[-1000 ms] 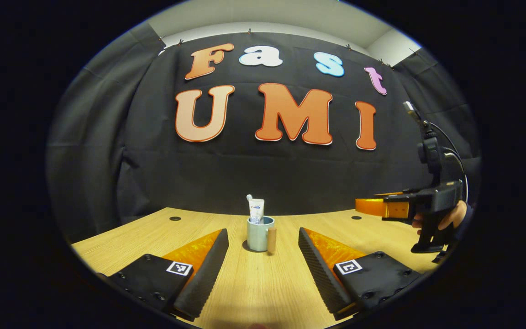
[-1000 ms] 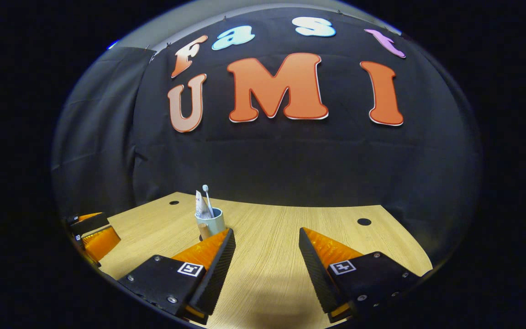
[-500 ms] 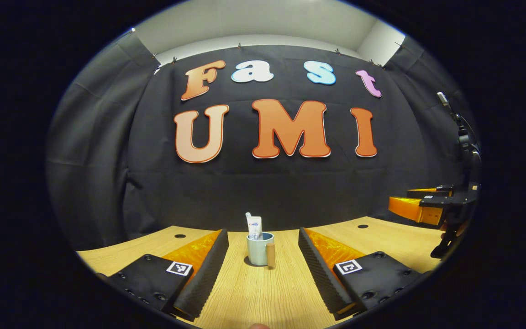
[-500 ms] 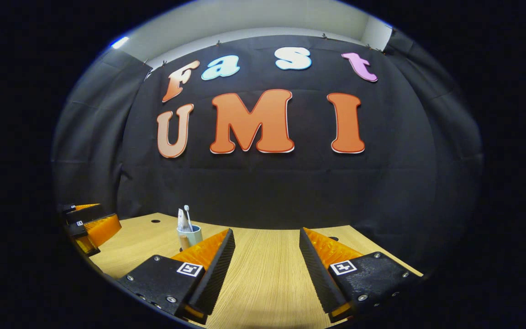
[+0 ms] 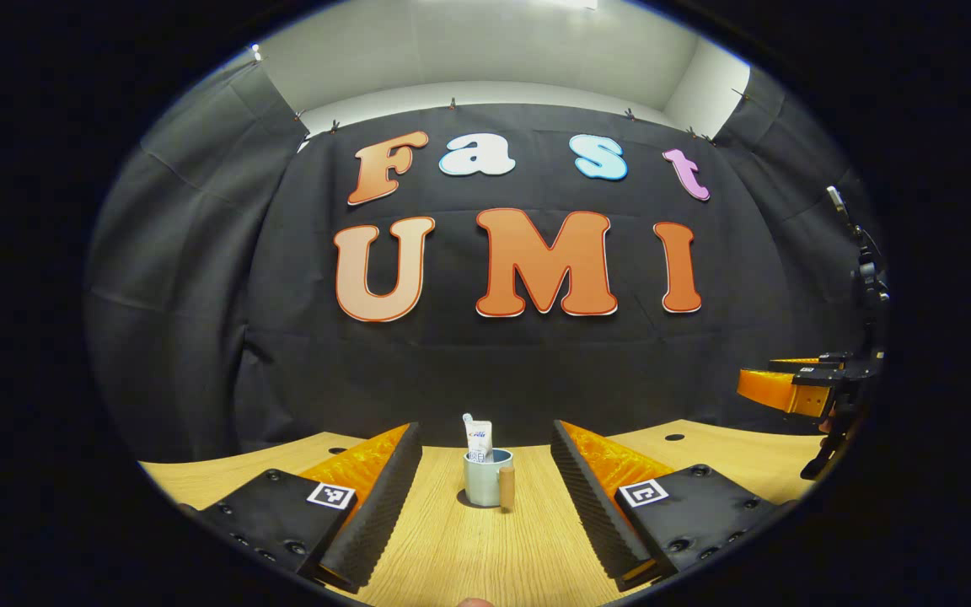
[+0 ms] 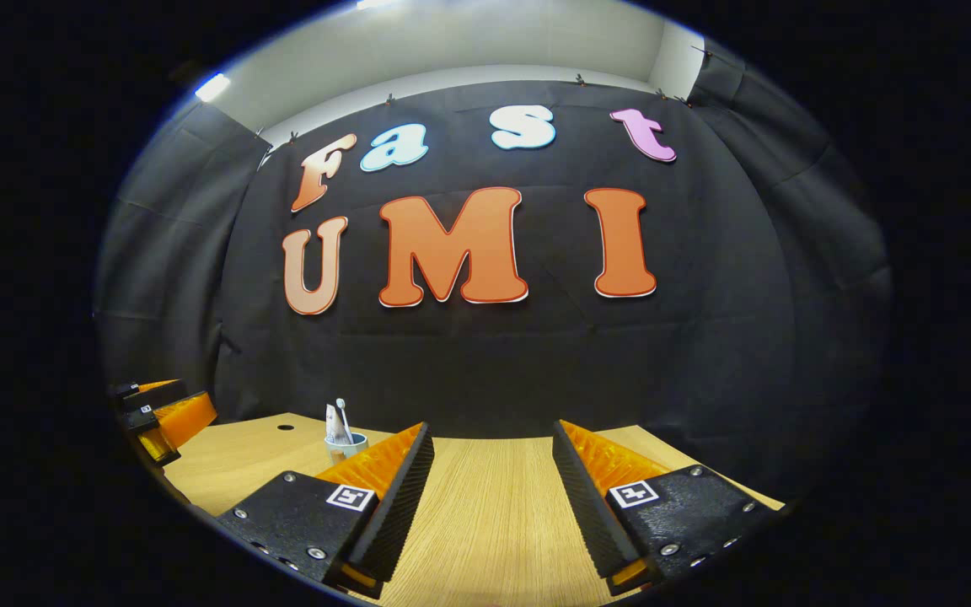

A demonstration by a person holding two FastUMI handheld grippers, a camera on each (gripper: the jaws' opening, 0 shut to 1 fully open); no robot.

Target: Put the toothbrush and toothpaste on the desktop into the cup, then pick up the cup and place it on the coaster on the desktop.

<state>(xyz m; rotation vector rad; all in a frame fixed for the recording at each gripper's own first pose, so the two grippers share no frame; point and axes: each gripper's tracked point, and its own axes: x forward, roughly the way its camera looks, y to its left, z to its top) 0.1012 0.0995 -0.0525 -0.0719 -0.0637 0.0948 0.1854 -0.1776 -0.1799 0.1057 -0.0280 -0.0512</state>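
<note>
Ribbed and spread wide, your left claw (image 5: 485, 497) hangs low over the counter (image 5: 469, 556) with the cup (image 5: 485, 479) well ahead between its fingers, grasping nothing. Your right claw (image 6: 492, 497) gapes likewise, empty, the cup off to its left. Paste (image 5: 478, 440) and brush (image 6: 342, 418) both stand in the cup, so loading looks done. Under the cup a dark patch shows, coaster or shadow you cannot tell, so the placing may remain. Print on the paste is too small to read.
</note>
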